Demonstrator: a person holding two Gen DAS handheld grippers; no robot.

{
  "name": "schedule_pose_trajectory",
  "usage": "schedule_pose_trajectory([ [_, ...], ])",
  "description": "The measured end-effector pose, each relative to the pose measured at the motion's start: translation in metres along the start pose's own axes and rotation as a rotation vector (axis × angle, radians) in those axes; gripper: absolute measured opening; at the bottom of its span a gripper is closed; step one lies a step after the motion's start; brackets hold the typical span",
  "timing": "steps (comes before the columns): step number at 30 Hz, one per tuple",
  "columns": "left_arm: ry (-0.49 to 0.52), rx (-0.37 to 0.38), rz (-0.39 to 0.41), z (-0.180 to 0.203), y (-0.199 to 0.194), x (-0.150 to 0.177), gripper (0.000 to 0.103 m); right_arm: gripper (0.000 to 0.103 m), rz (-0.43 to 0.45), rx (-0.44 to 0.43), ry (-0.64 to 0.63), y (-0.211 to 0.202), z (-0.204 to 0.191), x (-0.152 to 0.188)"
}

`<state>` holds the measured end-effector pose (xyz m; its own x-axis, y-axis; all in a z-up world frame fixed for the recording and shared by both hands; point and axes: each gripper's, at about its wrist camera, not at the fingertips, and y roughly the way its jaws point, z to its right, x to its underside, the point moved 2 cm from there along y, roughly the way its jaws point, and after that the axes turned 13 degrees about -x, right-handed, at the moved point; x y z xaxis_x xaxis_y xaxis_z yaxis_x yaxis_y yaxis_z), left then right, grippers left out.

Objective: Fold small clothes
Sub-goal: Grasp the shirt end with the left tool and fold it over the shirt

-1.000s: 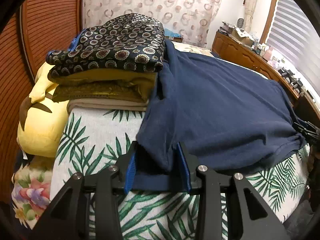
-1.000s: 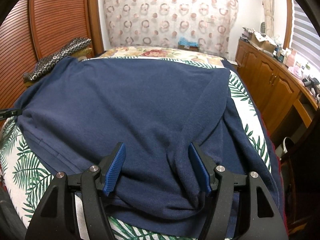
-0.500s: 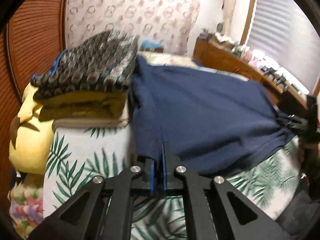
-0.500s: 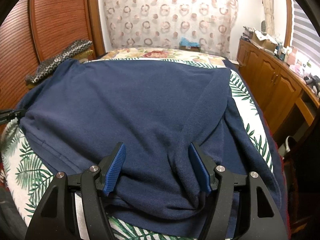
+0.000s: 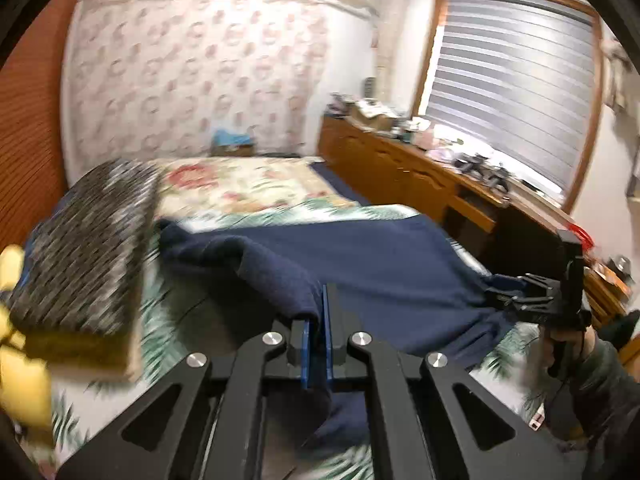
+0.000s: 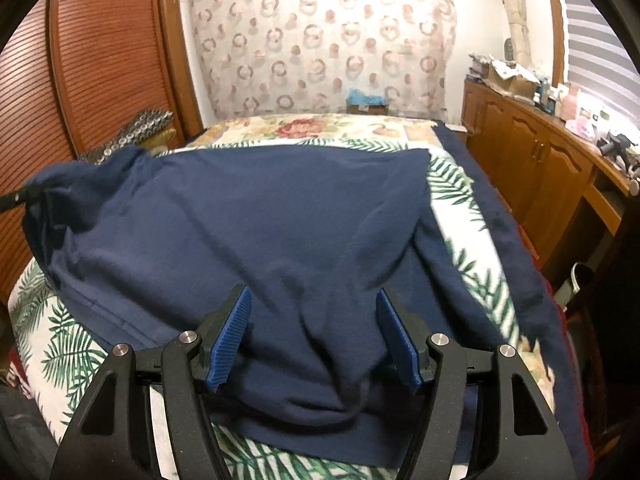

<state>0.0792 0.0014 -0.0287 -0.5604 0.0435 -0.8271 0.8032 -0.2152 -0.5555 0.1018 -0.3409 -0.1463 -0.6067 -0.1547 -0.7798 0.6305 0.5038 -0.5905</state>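
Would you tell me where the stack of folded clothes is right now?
The stack of folded clothes sits at the left of the left wrist view, on the bed beside the navy garment, against the wooden slatted doors.

Left wrist view smeared by motion: stack of folded clothes (image 5: 84, 268) at left reads only as streaked pattern, and the yellow object (image 5: 20, 384) beside it is cut by the frame edge. Navy garment (image 5: 360, 264) hem vanishes between the closed pads. Dresser clutter (image 6: 560, 88) too small to identify. Person's sleeve (image 5: 600, 392) partly cropped.
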Motion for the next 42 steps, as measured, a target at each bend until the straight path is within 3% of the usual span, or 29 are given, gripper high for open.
schedule_pose_trajectory([
  [12, 0.173, 0.221, 0.039, 0.128, 0.040, -0.079, 0.002, 0.066, 0.049, 0.071, 0.014, -0.051, 0.026, 0.004],
  [16, 0.183, 0.279, 0.022, 0.157, 0.038, -0.090, 0.003, 0.066, 0.062, 0.083, 0.028, -0.063, 0.035, 0.009],
  [18, 0.208, 0.283, -0.006, 0.169, 0.045, -0.090, 0.009, 0.066, 0.074, 0.085, 0.038, -0.067, 0.038, 0.009],
  [21, 0.245, 0.279, -0.068, 0.175, 0.057, -0.081, 0.021, 0.066, 0.082, 0.085, 0.048, -0.071, 0.041, 0.011],
  [26, 0.250, 0.221, -0.093, 0.159, 0.061, -0.065, 0.025, 0.066, 0.079, 0.084, 0.046, -0.069, 0.045, 0.008],
  [33, 0.249, 0.238, -0.112, 0.138, 0.045, -0.053, 0.034, 0.066, 0.068, 0.068, 0.019, -0.054, 0.036, -0.008],
  [36, 0.319, 0.262, -0.161, 0.138, 0.041, -0.038, 0.038, 0.066, 0.068, 0.052, -0.002, -0.046, 0.026, -0.018],
  [42, 0.350, 0.198, -0.253, 0.124, 0.055, -0.007, 0.040, 0.066, 0.070, 0.031, -0.045, -0.034, 0.006, -0.034],
])
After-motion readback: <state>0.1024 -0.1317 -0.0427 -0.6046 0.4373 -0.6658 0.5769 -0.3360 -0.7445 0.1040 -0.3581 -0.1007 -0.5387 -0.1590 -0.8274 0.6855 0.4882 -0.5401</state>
